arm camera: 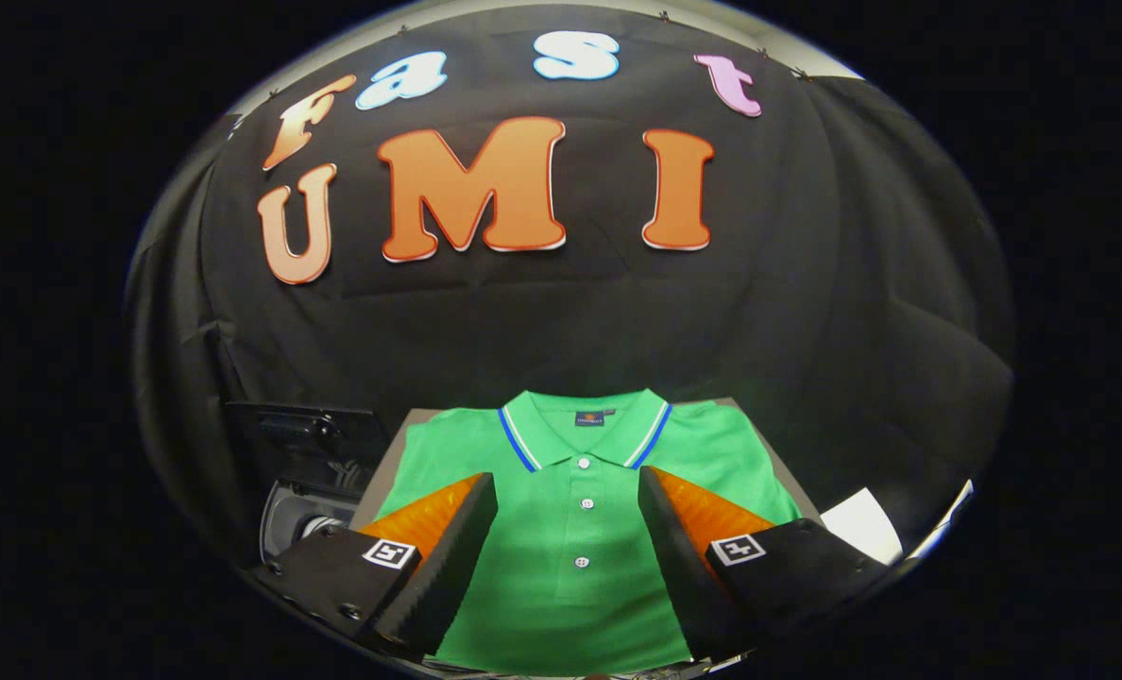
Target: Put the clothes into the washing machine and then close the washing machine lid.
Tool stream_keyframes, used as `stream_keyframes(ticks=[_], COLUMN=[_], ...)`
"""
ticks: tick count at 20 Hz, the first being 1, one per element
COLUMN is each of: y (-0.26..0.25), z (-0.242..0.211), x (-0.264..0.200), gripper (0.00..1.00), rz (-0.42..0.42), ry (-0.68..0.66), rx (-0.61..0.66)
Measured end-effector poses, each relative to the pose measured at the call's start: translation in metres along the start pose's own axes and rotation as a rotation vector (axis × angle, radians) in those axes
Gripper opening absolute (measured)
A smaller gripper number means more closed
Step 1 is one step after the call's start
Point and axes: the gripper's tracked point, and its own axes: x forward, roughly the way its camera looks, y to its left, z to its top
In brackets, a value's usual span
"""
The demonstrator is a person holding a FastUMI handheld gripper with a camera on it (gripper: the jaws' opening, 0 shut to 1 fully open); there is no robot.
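Observation:
A green polo shirt (pixel 575 567) with a blue-and-white striped collar lies folded flat on a grey surface (pixel 382 472), its button placket running straight between my fingers. My gripper (pixel 569 491) hovers over the shirt, open wide, with nothing held between the fingers. To the left of the shirt, beyond the left finger, stands the washing machine (pixel 301 515) with its dark lid (pixel 306 444) raised and the round drum opening showing below it.
A white sheet or panel (pixel 863 524) lies to the right of the shirt, beyond the right finger. The black cloth wall rises close behind the shirt and the machine.

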Motion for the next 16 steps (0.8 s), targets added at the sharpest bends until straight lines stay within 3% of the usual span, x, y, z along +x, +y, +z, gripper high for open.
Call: stream_keyframes(ticks=[6, 16], y=[-0.008, -0.009], z=[-0.028, -0.050], x=[0.034, 0.043], gripper=[0.99, 0.99], rz=[-0.025, -0.010], ry=[0.154, 0.365], rx=[0.043, 0.080])
